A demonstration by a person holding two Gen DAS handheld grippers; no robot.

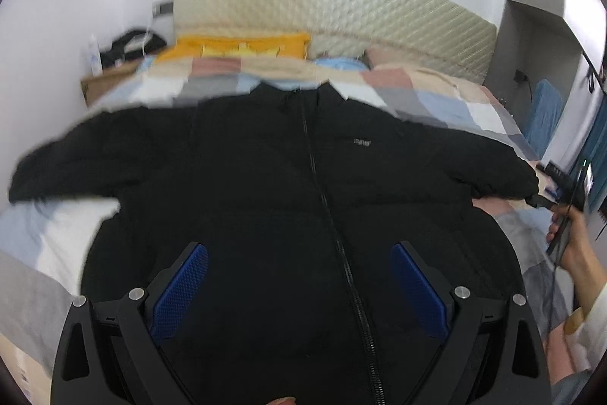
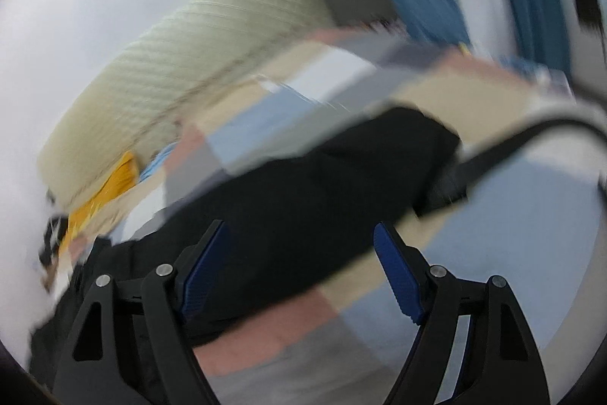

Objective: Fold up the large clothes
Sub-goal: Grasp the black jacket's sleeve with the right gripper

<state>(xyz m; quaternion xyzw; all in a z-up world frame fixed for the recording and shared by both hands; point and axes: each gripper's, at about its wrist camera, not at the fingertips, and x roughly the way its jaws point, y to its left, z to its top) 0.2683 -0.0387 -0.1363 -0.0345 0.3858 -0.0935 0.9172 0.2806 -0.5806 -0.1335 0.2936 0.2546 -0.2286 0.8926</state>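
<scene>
My left gripper [image 1: 299, 287] hangs over the lower front of the black jacket [image 1: 265, 177], its jaws spread wide with nothing pinched. My right gripper [image 2: 303, 272] is also released, and the jacket's right sleeve [image 2: 341, 169] runs between its fingers without them pressing it, as far as the blur allows. The jacket lies flat and zipped on the bed [image 1: 49, 241], collar toward the headboard [image 1: 341, 14], both sleeves spread sideways. I judge no fold is made yet; everything is left to do. Free quilt remains at the near-left corner and beyond the right cuff, near the bed's right edge.
</scene>
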